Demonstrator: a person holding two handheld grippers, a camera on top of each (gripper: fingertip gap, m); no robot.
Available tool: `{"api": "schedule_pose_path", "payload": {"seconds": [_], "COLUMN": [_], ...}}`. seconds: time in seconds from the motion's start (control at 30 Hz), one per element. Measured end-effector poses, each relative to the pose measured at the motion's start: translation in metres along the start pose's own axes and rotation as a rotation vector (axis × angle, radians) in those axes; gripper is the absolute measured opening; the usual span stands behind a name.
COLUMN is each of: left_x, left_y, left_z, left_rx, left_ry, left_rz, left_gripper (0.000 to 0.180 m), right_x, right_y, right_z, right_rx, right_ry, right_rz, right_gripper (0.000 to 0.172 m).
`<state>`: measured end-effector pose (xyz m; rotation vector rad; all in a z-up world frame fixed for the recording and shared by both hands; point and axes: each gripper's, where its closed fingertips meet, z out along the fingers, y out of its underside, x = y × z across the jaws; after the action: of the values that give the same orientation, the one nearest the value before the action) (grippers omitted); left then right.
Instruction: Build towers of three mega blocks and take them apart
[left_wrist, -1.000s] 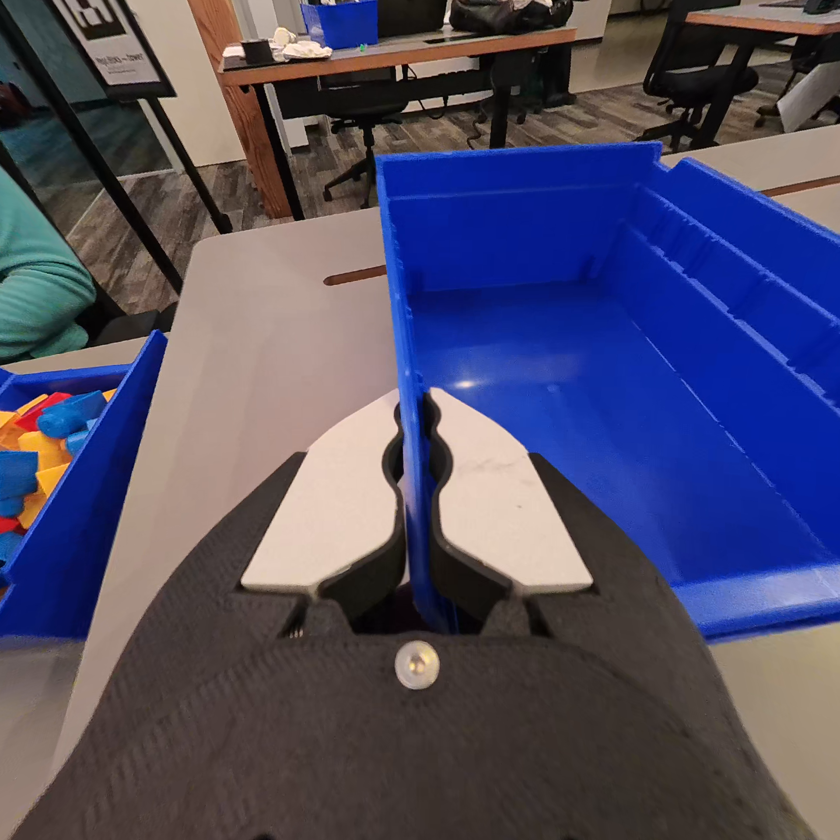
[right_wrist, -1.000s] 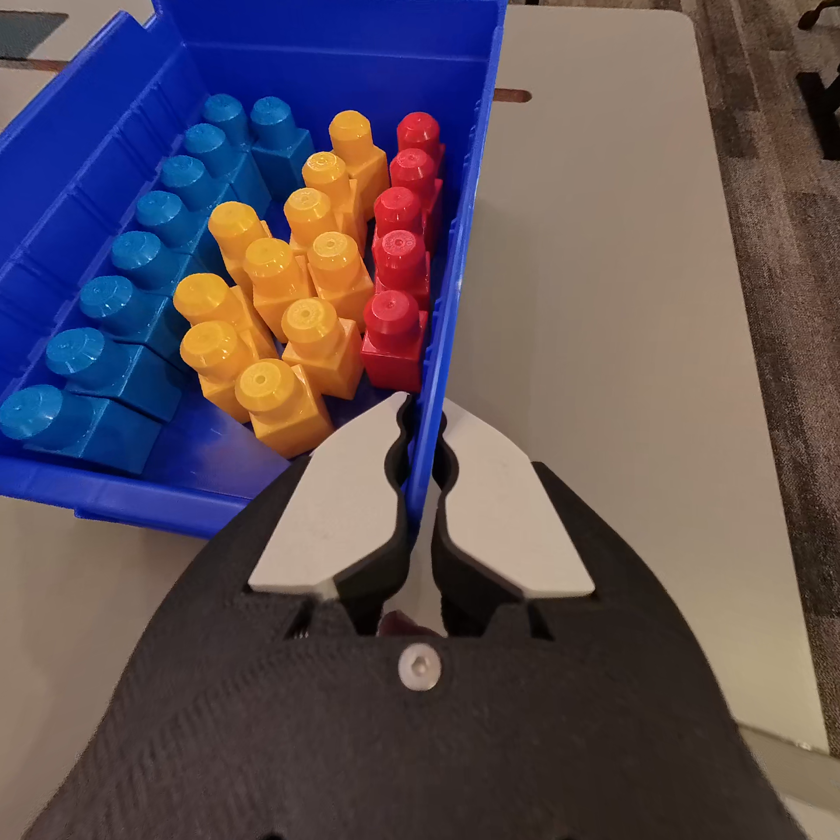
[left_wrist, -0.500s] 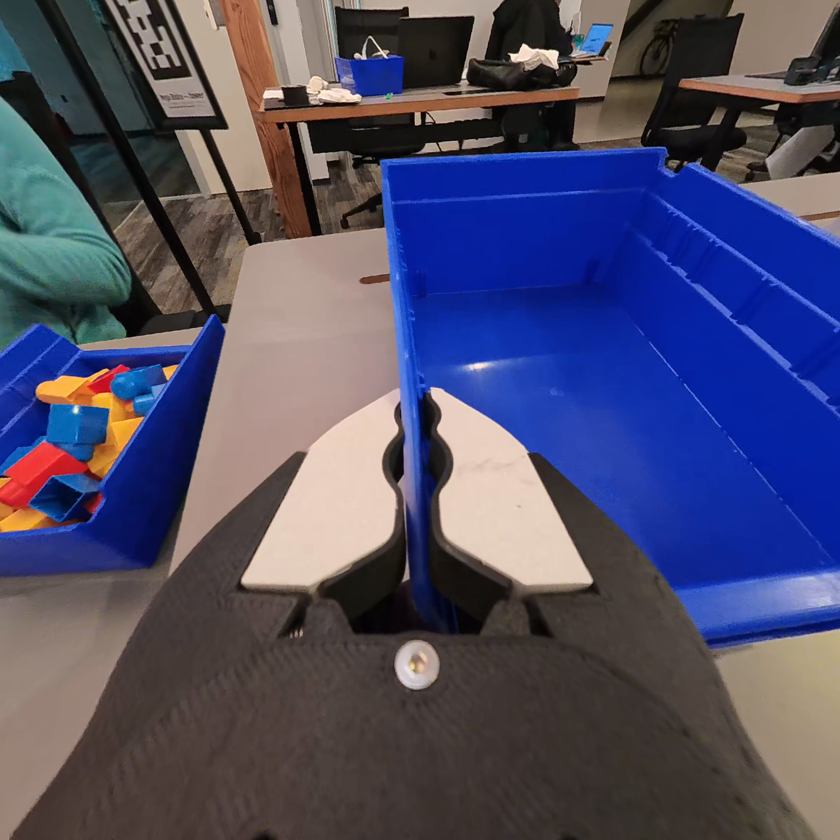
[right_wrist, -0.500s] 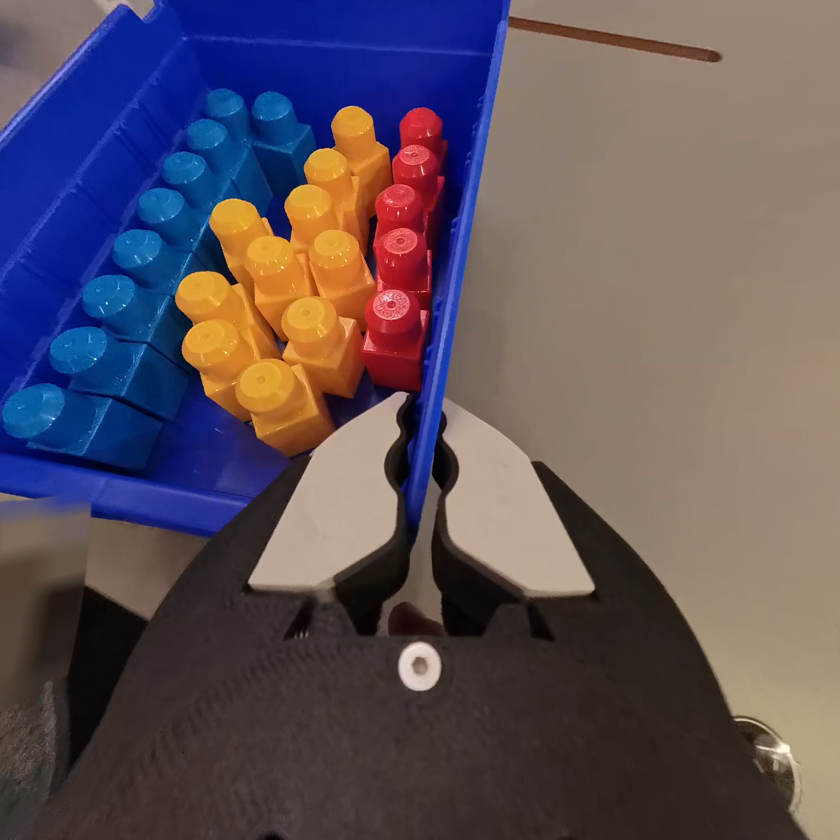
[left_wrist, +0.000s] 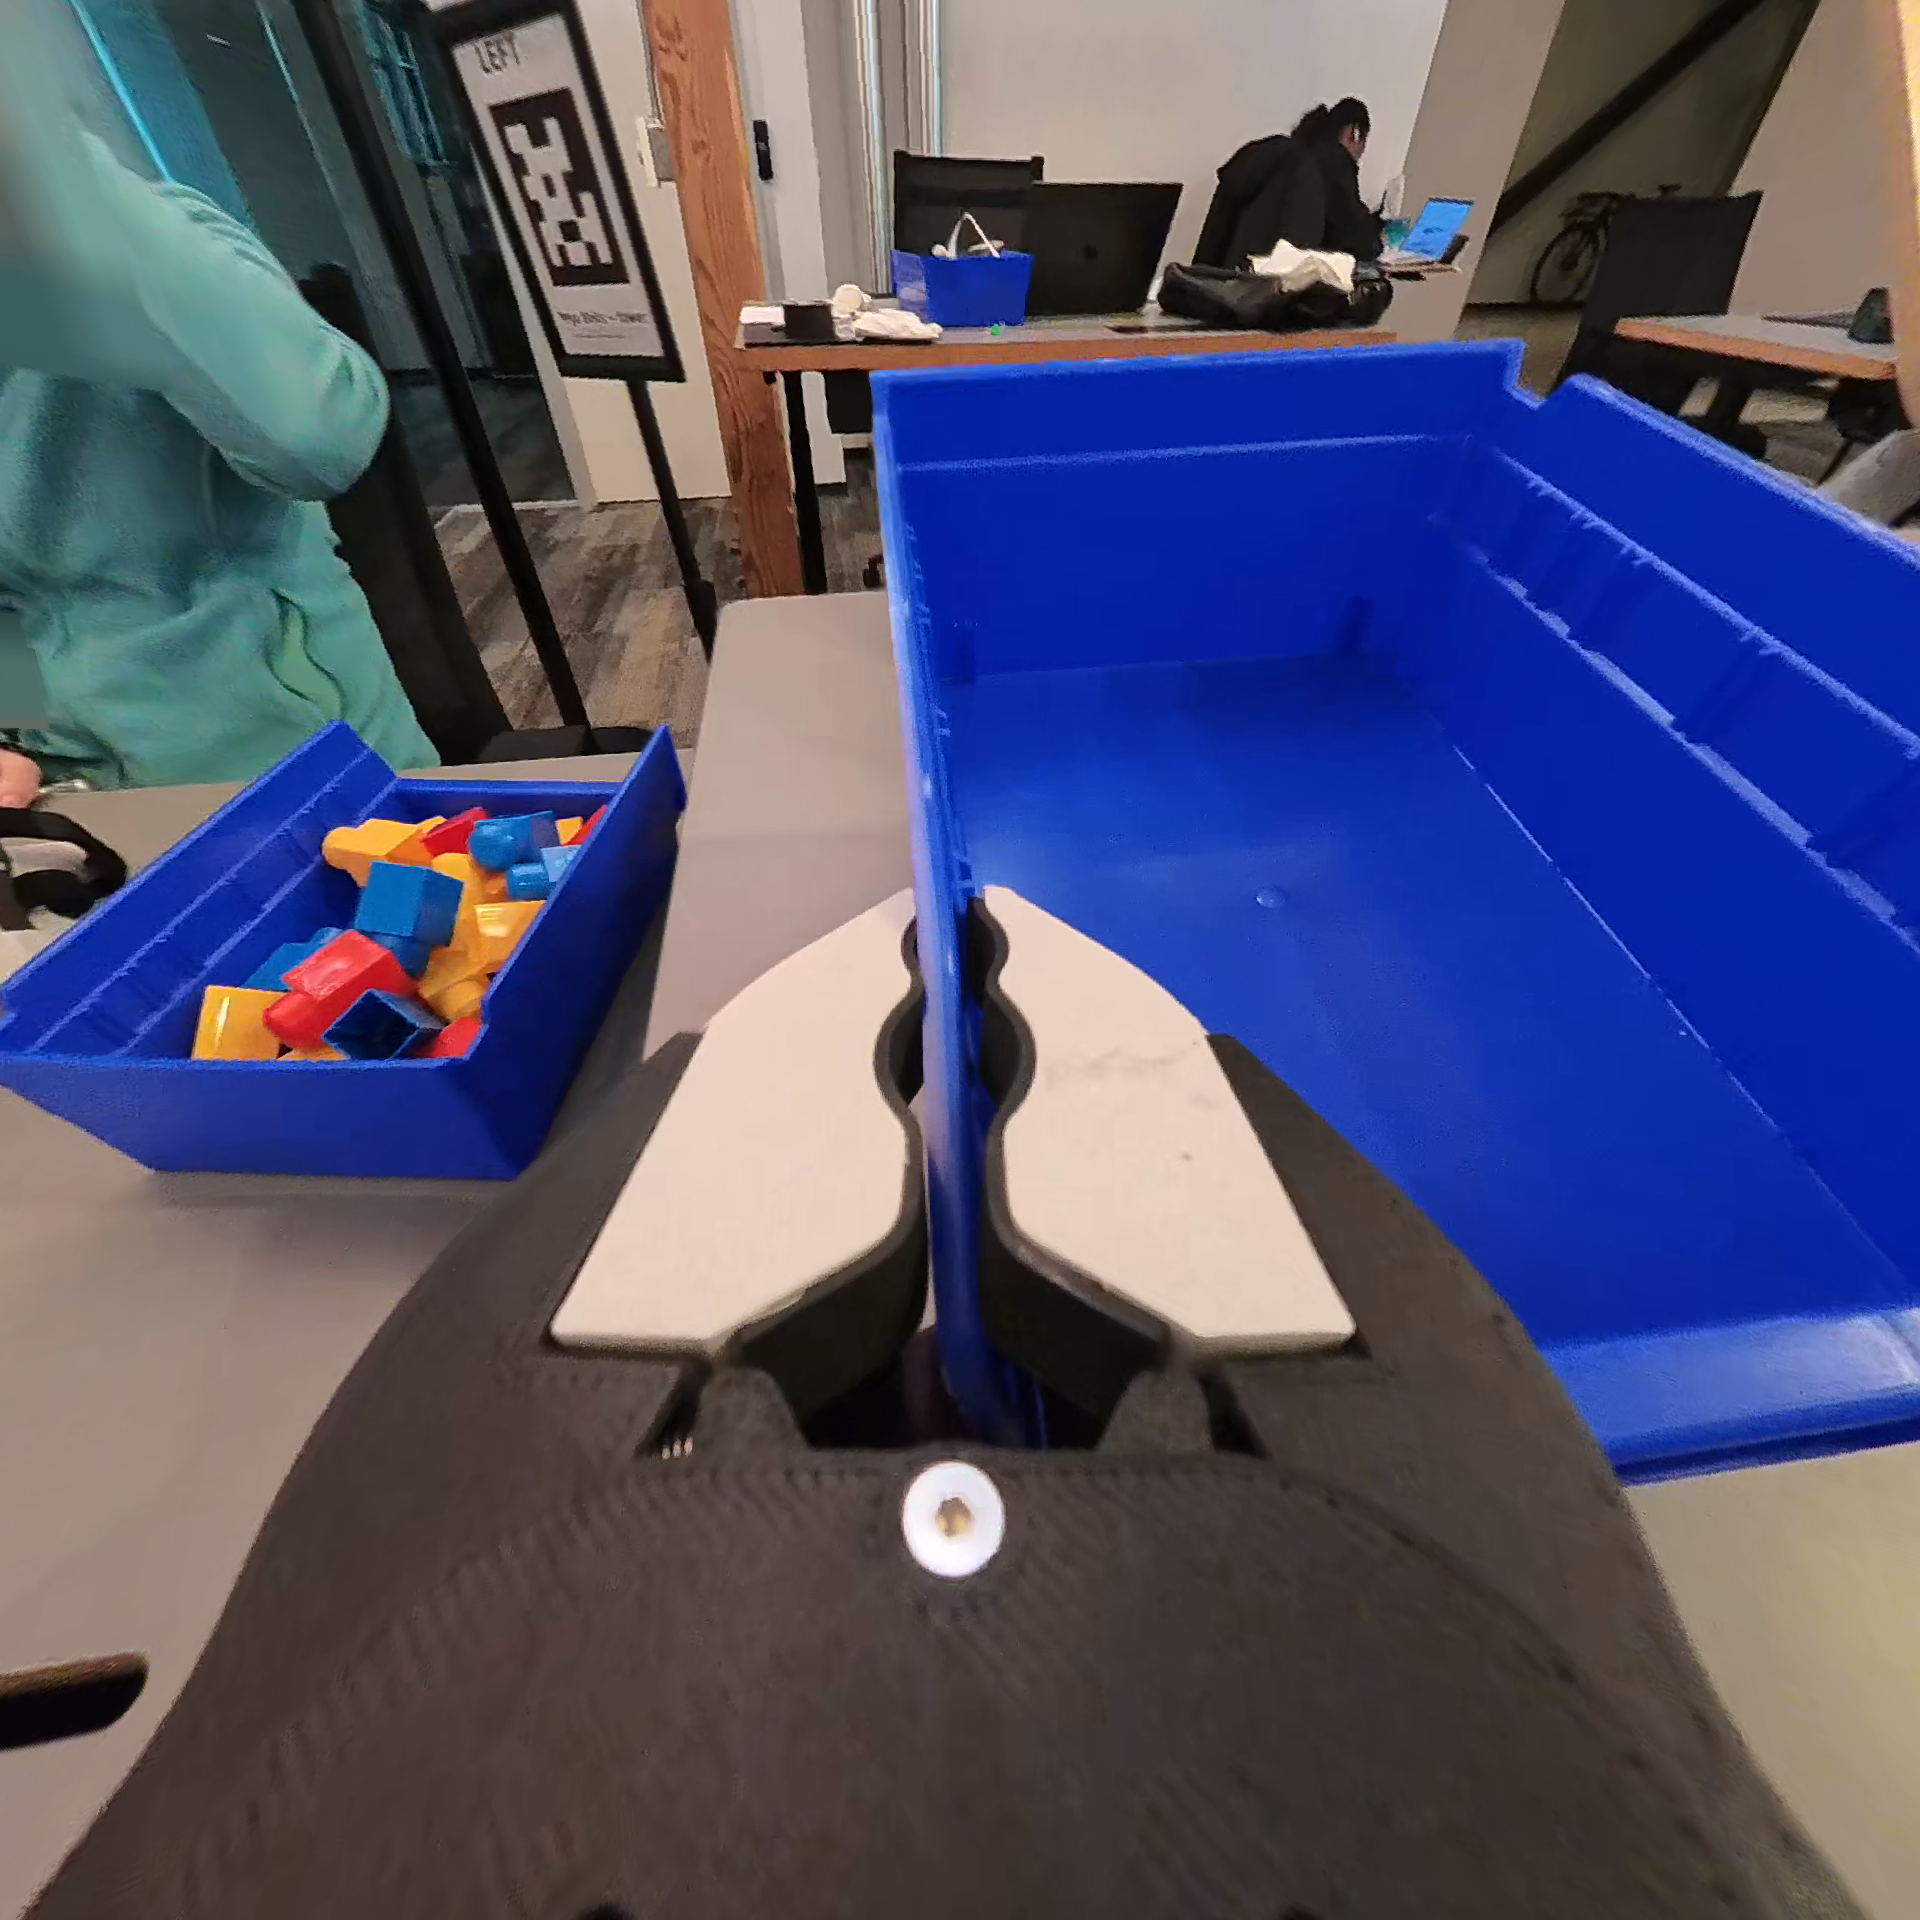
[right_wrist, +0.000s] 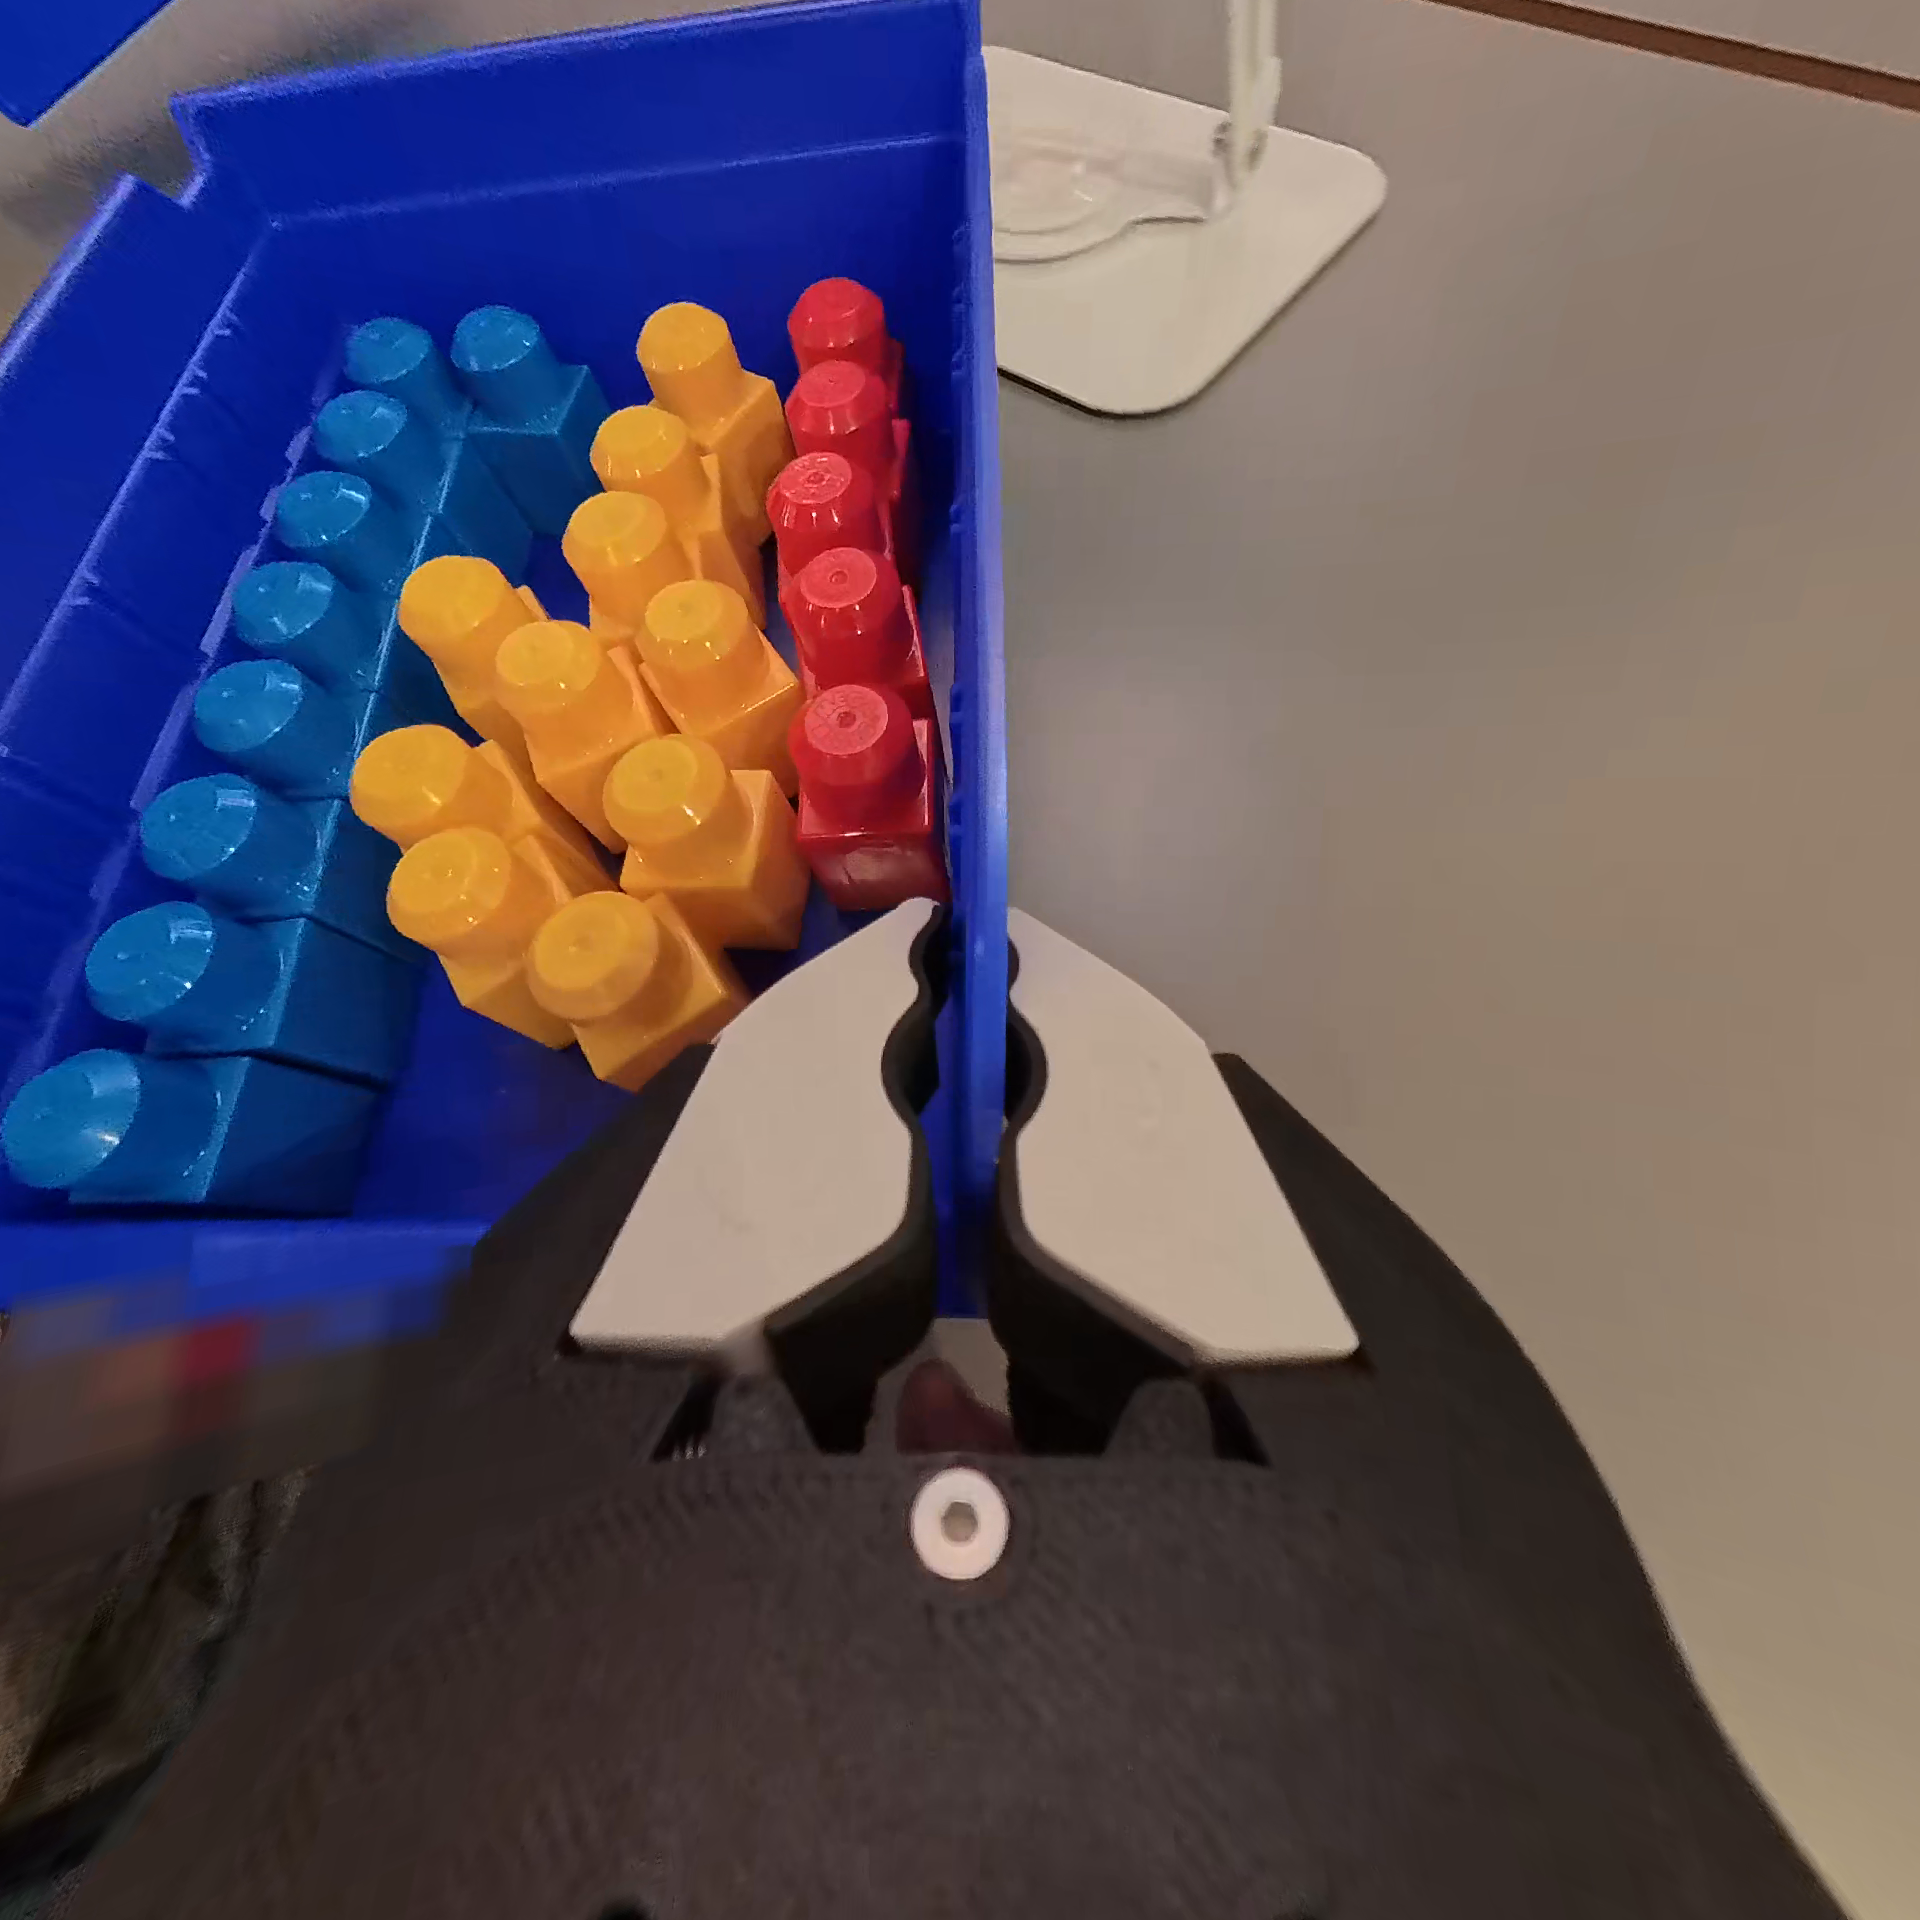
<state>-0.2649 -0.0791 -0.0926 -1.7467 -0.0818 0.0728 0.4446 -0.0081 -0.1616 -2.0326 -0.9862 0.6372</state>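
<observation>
The left gripper (left_wrist: 948, 935) is closed down on the thin side wall of an empty blue bin (left_wrist: 1403, 987), one finger (left_wrist: 790, 1122) outside over the grey table (left_wrist: 790, 748) and the other inside, with both pads pressed flat against the plastic. The right gripper (right_wrist: 971, 940) pinches in the same way the right-hand wall of a second blue bin (right_wrist: 582, 166), its inner fingertip just beside the nearest red block (right_wrist: 862, 790). That bin carries the task's pieces as single mega blocks standing upright in rows: red ones along the gripped wall, yellow blocks (right_wrist: 665, 790) in the middle and blue blocks (right_wrist: 249, 842) along the far side. None of them looks stacked on another as far as this angle shows. Farther out on the left, a smaller blue bin (left_wrist: 312, 1122) holds a loose jumble of red, yellow and blue blocks, and a person in a teal sleeve (left_wrist: 177, 343) stands behind it. Beyond the right-hand bin lies a white stand base (right_wrist: 1195, 229) on the table. Judging from this, no tower of three stands anywhere in view and neither gripper has hold of a block, so the work appears to be at the stage of handling bins; all building and taking apart seems left to do.
</observation>
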Motion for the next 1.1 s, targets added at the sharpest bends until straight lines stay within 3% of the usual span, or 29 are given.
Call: {"api": "schedule_pose_path", "payload": {"seconds": [0.4, 0.63, 0.93, 0.97, 1.03, 1.1], "left_x": [-0.044, -0.052, -0.051, -0.049, -0.046, -0.042], "left_y": [-0.027, -0.038, -0.038, -0.038, -0.039, -0.042], "left_z": [-0.072, -0.101, -0.118, -0.119, -0.123, -0.129], "left_rx": [0.064, 0.075, 0.094, 0.094, 0.095, 0.108], "left_ry": [-0.094, -0.102, -0.073, -0.065, -0.051, -0.042], "left_rz": [-0.016, -0.006, -0.028, -0.027, -0.021, -0.014], "left_gripper": [0.004, 0.004, 0.004, 0.004, 0.004, 0.004], "right_x": [-0.086, -0.124, -0.139, -0.146, -0.167, -0.186], "right_y": [-0.087, -0.133, -0.187, -0.192, -0.197, -0.202], "right_z": [0.139, 0.211, 0.286, 0.293, 0.304, 0.301], "right_rx": [-0.03, -0.005, 0.096, 0.121, 0.143, 0.171], "right_ry": [-0.1, -0.054, 0.099, 0.091, 0.021, -0.05], "right_rz": [-0.041, -0.021, 0.127, 0.161, 0.206, 0.208], "right_gripper": [0.004, 0.004, 0.004, 0.006, 0.037, 0.048]}}
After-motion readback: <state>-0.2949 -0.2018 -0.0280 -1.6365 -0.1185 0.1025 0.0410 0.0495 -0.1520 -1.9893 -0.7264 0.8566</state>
